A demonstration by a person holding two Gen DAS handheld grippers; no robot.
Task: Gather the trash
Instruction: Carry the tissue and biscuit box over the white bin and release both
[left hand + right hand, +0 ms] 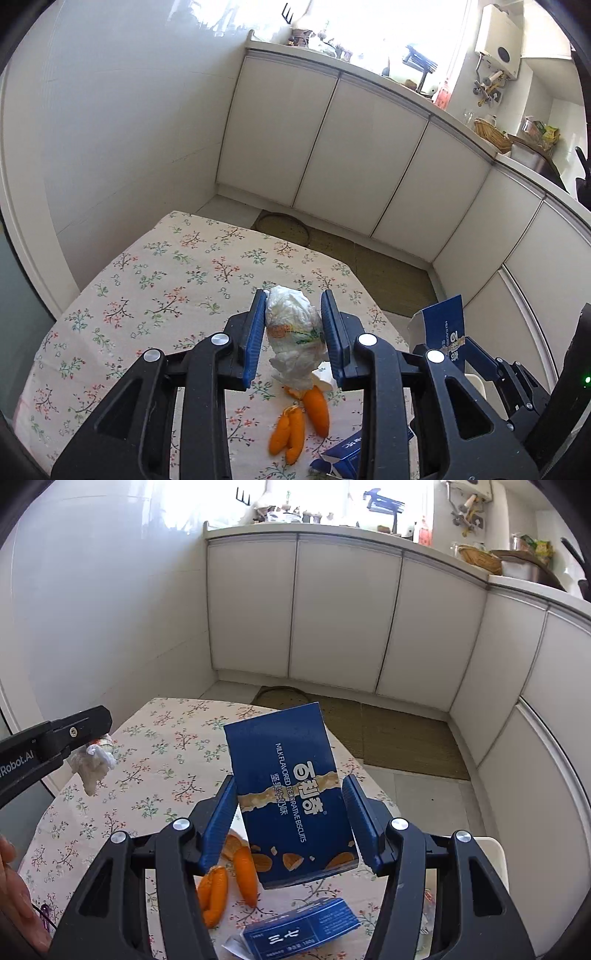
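White kitchen cabinets (347,616) are curving behind a table draped in a floral tablecloth (155,280), seen through both wrist views. Left gripper (293,332) is clamping its blue pads on a crumpled plastic wrapper (291,328), which is hanging clear of the cloth; the same gripper is appearing at the left edge of the right wrist view with the wrapper dangling from it. Right gripper (290,819) is pressing its jaws against the two sides of a blue biscuit box (291,794), which is tilting in the air above the table. Remaining on the cloth are orange peels (299,424), lying near the front edge, and a smaller blue carton (303,930), lying flat just right of them. Judged from this layout, the step in hand is carrying off two gripped pieces of trash at once. No bin is showing in either view, so the next move is calling for finding a receptacle, bringing both loads over it, and parting the jaws there, before returning for the peels and carton.
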